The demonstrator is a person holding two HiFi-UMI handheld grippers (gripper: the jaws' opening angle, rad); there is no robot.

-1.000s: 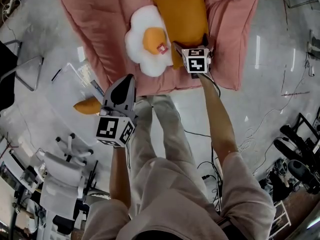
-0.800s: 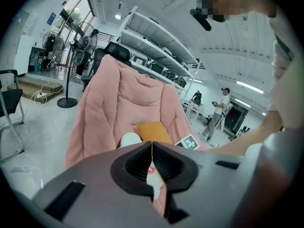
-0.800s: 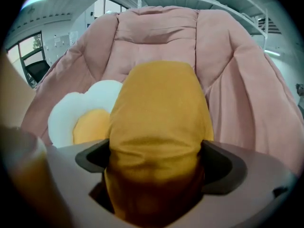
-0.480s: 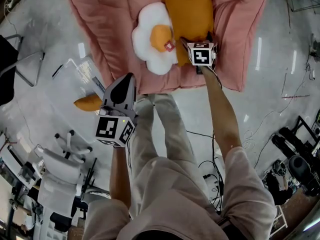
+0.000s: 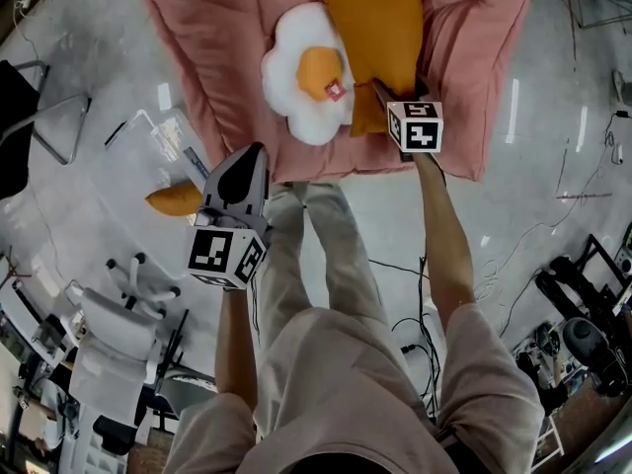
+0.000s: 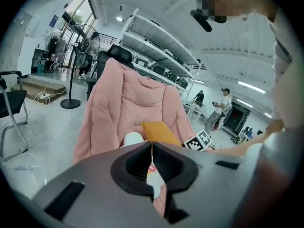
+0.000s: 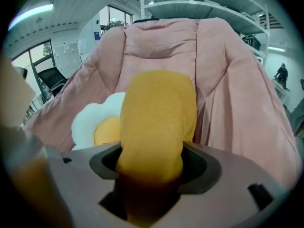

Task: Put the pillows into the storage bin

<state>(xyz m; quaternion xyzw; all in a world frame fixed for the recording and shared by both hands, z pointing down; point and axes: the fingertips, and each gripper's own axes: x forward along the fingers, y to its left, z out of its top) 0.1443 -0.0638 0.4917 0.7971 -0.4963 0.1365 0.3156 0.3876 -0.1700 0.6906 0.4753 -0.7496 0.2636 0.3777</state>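
Observation:
An orange pillow (image 5: 375, 38) and a fried-egg pillow (image 5: 304, 72) lie side by side on a pink padded lounger (image 5: 217, 38). My right gripper (image 5: 383, 92) has just been closing and is now shut on the near edge of the orange pillow (image 7: 156, 113), which bulges between the jaws of the right gripper (image 7: 151, 161). The egg pillow (image 7: 95, 122) lies to its left. My left gripper (image 5: 253, 154) hangs shut and empty over the floor, near a clear storage bin (image 5: 158, 146). In the left gripper view, the left gripper (image 6: 152, 146) has its tips touching.
A second orange cushion (image 5: 176, 201) lies in the bin's near end. White office chairs (image 5: 109, 334) stand lower left, and a black chair (image 5: 20, 136) at the left edge. Cables (image 5: 494, 275) trail on the floor to the right. My legs (image 5: 316, 255) stand before the lounger.
The right gripper's jaws have closed on the orange pillow's near edge, and it has drawn back a little toward me. The left gripper has stayed put.

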